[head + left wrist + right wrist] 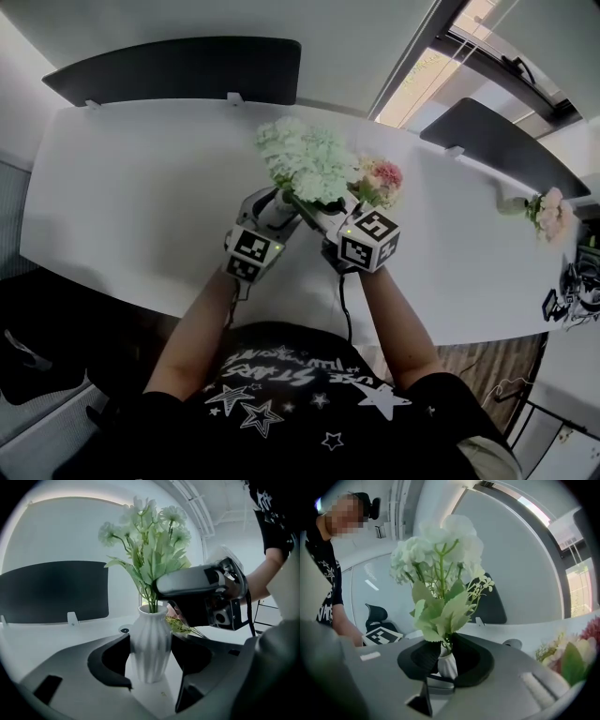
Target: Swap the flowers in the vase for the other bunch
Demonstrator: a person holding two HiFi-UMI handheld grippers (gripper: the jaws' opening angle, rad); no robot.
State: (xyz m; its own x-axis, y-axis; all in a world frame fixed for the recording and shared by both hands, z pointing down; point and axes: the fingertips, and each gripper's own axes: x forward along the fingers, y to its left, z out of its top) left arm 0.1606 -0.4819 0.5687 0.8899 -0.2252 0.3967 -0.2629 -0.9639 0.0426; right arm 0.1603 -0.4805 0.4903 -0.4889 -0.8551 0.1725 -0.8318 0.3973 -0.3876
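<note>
A white ribbed vase [150, 648] stands on the white table [141, 187], and my left gripper [150, 641] is shut on its sides. A bunch of pale green and white flowers [305, 159] rises from the vase mouth. My right gripper [443, 653] is shut on the stems of that bunch just above the vase [447, 665]. In the head view the left gripper [277, 211] and right gripper [323, 211] sit side by side under the green bunch. A pink bunch [380, 176] lies on the table just behind the right gripper.
Two dark chair backs [178, 70] [497, 141] stand along the table's far edge. Another small pink flower bunch [551, 214] lies at the table's right end. A round cable port [124, 630] sits in the tabletop behind the vase.
</note>
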